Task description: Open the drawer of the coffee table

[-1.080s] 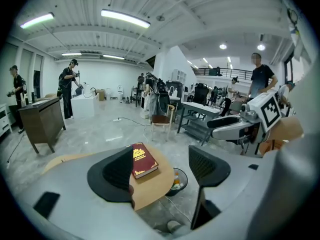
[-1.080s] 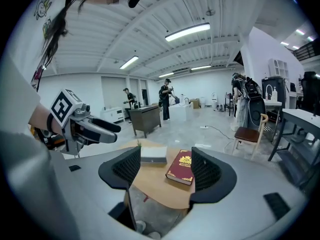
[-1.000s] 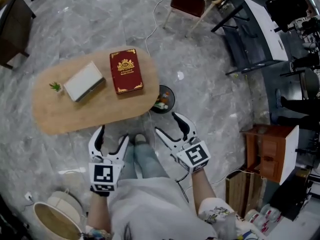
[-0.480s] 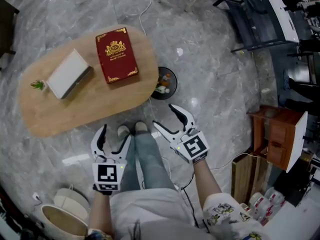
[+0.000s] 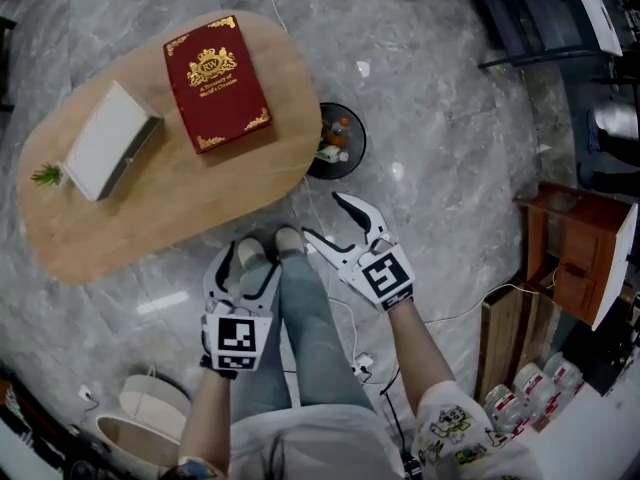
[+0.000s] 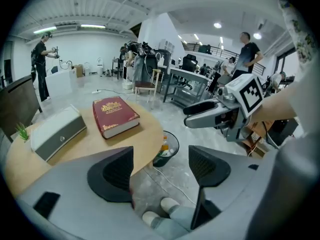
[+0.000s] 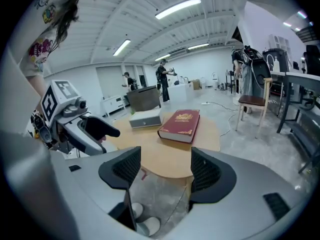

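Observation:
An oval wooden coffee table [image 5: 150, 228] stands at the upper left of the head view. On it lie a red book [image 5: 214, 83], a white box with a grey knobbed front [image 5: 105, 140] and a tiny plant [image 5: 46, 175]. No drawer front of the table shows in any view. My left gripper [image 5: 245, 266] is open over the person's shoes, just short of the table's near edge. The right gripper [image 5: 325, 218] is open beside it, off the table's right end. Both hold nothing. The left gripper view has the open left gripper [image 6: 160, 171] facing the table [image 6: 75, 154], and the right gripper view has the right gripper [image 7: 165, 170] open before it [image 7: 165, 154].
A black bin with bottles [image 5: 337, 154] sits on the marble floor by the table's right end. A cable [image 5: 330, 298] runs across the floor. A wooden cabinet [image 5: 575, 258] stands at the right and a white basket [image 5: 140, 423] at the lower left. Chairs, desks and people fill the background.
The table has come nearer and larger in the head view. Both grippers have closed in on its near edge, the left one shifting right over the shoes. Both remain open.

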Demonstrator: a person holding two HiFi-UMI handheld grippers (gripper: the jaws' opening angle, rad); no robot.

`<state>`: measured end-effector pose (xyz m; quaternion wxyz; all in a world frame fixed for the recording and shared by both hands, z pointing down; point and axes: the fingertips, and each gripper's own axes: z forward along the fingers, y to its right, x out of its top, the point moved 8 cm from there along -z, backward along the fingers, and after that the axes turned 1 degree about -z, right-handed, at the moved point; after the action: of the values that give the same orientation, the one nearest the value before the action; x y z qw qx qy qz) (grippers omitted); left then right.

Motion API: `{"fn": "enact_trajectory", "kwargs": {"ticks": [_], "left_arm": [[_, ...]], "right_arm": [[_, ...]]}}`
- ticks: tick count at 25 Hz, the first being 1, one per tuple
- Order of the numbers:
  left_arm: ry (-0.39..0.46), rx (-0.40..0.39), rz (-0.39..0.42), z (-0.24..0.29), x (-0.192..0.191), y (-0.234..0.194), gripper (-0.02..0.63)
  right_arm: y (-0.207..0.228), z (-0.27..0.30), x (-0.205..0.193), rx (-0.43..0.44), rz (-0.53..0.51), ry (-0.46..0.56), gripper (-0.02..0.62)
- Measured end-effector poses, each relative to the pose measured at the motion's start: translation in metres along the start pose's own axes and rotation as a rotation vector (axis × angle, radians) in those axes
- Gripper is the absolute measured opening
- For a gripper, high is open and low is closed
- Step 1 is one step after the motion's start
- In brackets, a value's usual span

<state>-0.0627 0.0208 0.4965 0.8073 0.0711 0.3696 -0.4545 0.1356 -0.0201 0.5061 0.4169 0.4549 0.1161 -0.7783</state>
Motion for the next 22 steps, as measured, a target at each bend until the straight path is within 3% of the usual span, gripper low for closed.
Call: {"fn": "enact_trajectory", "kwargs": {"ticks": [12,18,22], "left_arm": [[-0.086,0.019,0.040,0.063,-0.073,-0.026,0.319],[-0.114,0.063,0.023,0.090,-0.092,-0.037,0.319],[-0.138,0.052,0.025,0.105,-0.104,-0.035,0.319]], "right_arm": [[0.011,0.068,-0.095,0.042,-0.025,-0.098,0.276],[0.029,0.102,-0.135,0.024,-0.034,-0.124,0.276],[0.042,0.120,-0.152,0.022,-0.042,-0.126,0.276]]}}
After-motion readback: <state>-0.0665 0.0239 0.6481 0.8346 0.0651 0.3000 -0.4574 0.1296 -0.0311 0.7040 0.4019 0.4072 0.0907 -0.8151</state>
